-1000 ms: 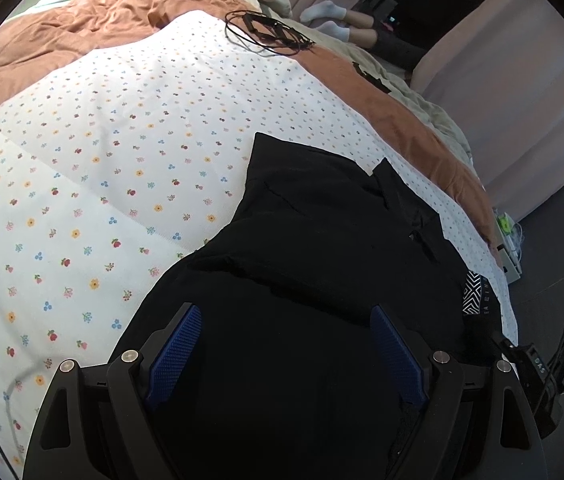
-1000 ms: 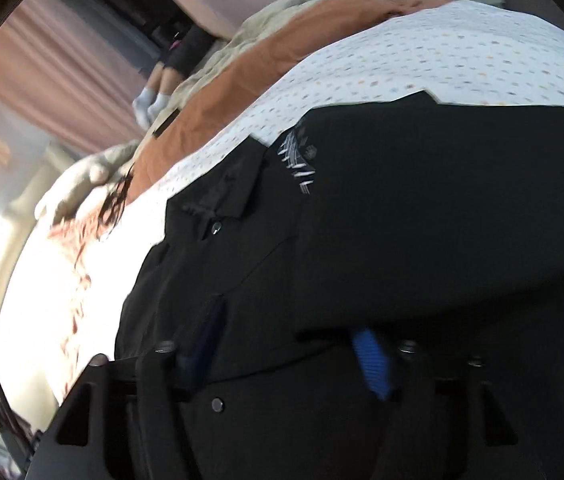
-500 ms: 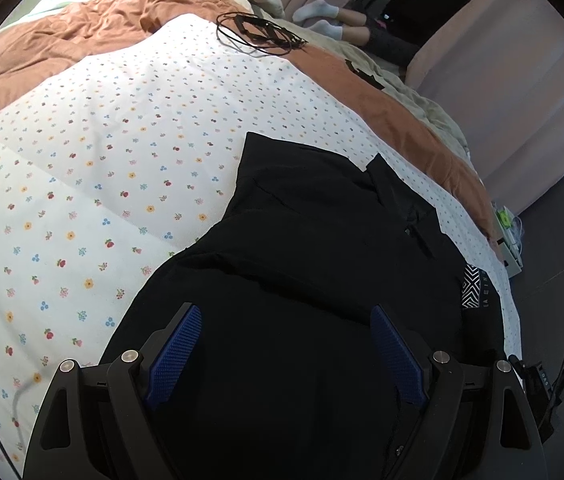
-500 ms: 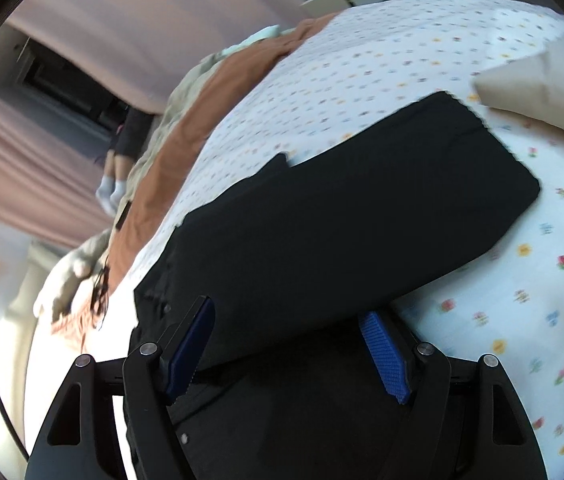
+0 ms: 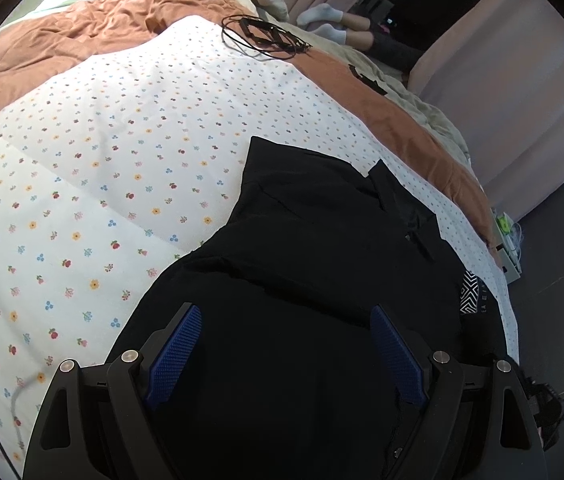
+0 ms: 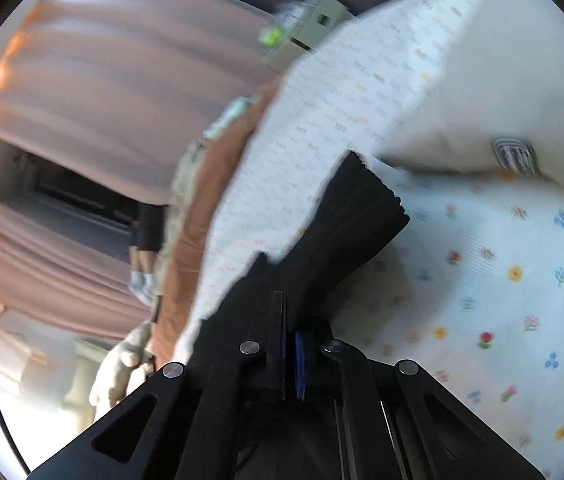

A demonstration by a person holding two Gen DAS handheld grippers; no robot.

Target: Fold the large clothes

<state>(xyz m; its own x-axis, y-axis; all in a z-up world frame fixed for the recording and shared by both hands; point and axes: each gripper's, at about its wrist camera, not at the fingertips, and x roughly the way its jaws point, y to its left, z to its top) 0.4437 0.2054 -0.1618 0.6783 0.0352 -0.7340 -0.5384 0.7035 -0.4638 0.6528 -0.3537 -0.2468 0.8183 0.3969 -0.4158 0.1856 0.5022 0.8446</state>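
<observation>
A black collared garment (image 5: 321, 240) lies spread on the flowered white sheet (image 5: 102, 160) of a bed. My left gripper (image 5: 285, 344) hangs over the garment's near part with its blue pads (image 5: 174, 352) wide apart; it is open and pinches nothing. In the right wrist view my right gripper (image 6: 289, 344) is shut on a bunched fold of the black garment (image 6: 345, 224). That fold stretches away from the jaws to a ribbed edge, raised above the sheet (image 6: 501, 300).
A rust-brown blanket (image 5: 82, 32) covers the far side of the bed, with a coil of black cable (image 5: 262, 36) on it. A person's socked feet (image 5: 321, 16) rest beyond. Pink curtains (image 5: 521, 80) hang at the right. A cream pillow (image 6: 461, 100) lies ahead of the right gripper.
My right gripper has closed from wide apart onto the black fabric, rolled, and swung sideways so the garment now shows as a narrow bunched strip. The left gripper has stayed put.
</observation>
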